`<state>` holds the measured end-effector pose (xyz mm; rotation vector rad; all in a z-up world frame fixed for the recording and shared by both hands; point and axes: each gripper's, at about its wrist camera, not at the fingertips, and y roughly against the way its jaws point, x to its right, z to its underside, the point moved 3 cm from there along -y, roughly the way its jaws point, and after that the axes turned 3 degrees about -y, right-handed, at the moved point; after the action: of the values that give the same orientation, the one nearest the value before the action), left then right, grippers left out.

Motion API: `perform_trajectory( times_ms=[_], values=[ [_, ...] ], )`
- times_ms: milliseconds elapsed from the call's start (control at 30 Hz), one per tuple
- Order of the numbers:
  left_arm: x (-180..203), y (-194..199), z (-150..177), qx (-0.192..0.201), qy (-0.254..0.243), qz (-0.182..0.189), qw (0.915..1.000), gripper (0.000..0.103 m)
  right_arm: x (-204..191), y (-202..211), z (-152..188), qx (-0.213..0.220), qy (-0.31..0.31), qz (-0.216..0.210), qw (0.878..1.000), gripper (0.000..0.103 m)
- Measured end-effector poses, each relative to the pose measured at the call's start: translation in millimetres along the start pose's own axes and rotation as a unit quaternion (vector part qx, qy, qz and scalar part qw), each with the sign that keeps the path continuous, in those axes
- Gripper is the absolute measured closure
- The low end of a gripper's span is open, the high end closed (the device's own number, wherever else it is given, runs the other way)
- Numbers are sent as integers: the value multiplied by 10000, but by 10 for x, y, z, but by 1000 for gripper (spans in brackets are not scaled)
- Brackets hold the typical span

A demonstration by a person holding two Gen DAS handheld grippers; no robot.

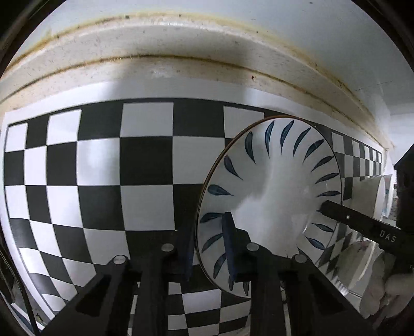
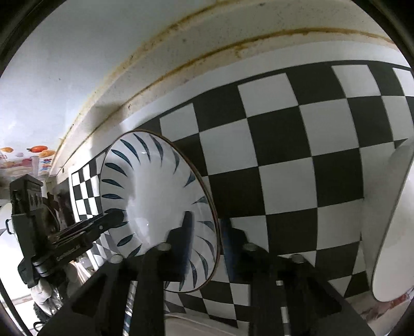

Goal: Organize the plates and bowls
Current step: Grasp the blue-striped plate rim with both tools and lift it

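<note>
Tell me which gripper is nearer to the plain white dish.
Right. The right gripper clamps the leaf-patterned plate, with the plain white dish to its right; the left gripper holds that plate's opposite rim, farther away.

A black-and-white checkerboard sheet (image 1: 108, 165) covers the surface, its white border running along the far edge. Behind it rises a pale, speckled ledge (image 1: 181, 44) with two brownish grimy seams along its length, and above that a plain light wall (image 1: 284, 18). Far off to one side, blurred bright fruit pictures (image 2: 38, 149) decorate the wall.
</note>
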<state>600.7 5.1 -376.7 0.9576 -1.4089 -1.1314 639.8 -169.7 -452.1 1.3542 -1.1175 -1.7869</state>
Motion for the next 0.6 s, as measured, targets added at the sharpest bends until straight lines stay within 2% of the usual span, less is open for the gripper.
perform_trajectory(
  times_ms=[33, 267, 600],
  values=[
    [31, -9, 8, 32, -36, -60, 10000, 85, 0, -3, 0, 34, 32, 73, 10000, 91],
    [164, 187, 92, 286, -196, -286, 9990, 86, -14, 92, 104, 193, 128, 99, 9997, 93],
    [314, 812, 472, 755, -374, -315, 9959, 86, -165, 601, 462, 501, 457, -89, 9977, 94]
  ],
)
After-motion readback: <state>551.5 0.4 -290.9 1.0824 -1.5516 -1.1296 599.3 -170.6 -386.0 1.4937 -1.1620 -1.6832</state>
